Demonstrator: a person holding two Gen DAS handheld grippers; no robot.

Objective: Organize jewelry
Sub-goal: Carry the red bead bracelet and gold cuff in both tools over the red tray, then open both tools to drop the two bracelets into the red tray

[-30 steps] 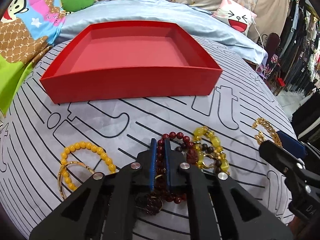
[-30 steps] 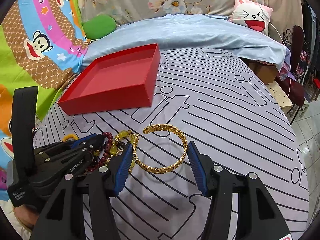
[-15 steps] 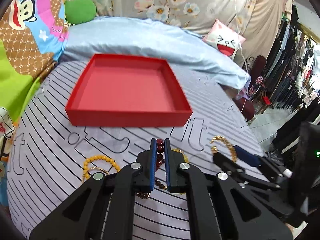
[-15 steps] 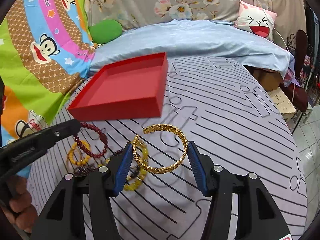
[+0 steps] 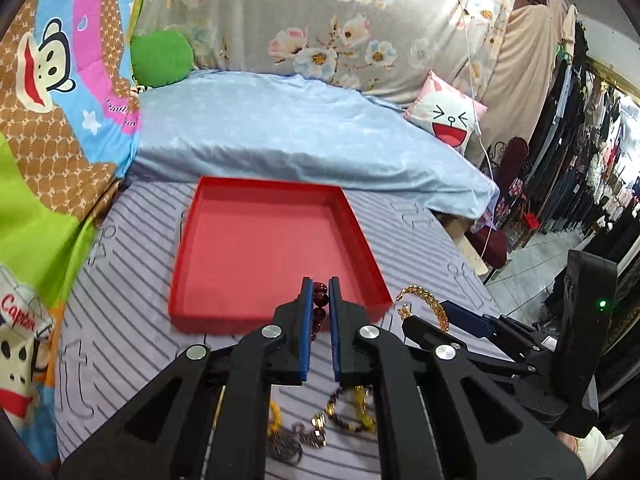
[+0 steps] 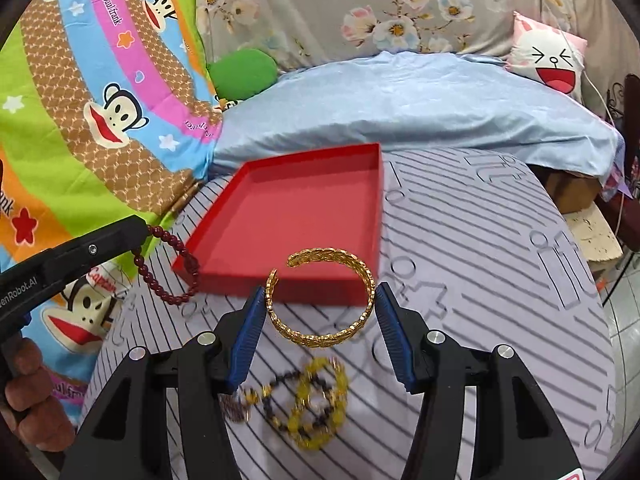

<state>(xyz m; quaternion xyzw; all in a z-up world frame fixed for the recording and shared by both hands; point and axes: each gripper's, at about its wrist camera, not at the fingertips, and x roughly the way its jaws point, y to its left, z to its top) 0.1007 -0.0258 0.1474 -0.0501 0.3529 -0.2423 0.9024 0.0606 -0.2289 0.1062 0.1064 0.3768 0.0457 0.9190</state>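
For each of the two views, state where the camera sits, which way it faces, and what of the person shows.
Left wrist: on the left gripper, facing the red tray, pinching the dark red bead bracelet; no body parts identifiable.
Right wrist: on the right gripper, facing the tray, gripping the gold cuff bracelet; the left hand shows.
Shared: tray, both bracelets, each other's gripper.

One red tray (image 6: 304, 216), one dark red bead bracelet (image 6: 168, 264), one gold cuff bangle (image 6: 320, 300), two grippers, left (image 5: 319, 312) and right (image 6: 320, 332); the blurred yellow and dark bead pile (image 6: 308, 404) cannot be counted
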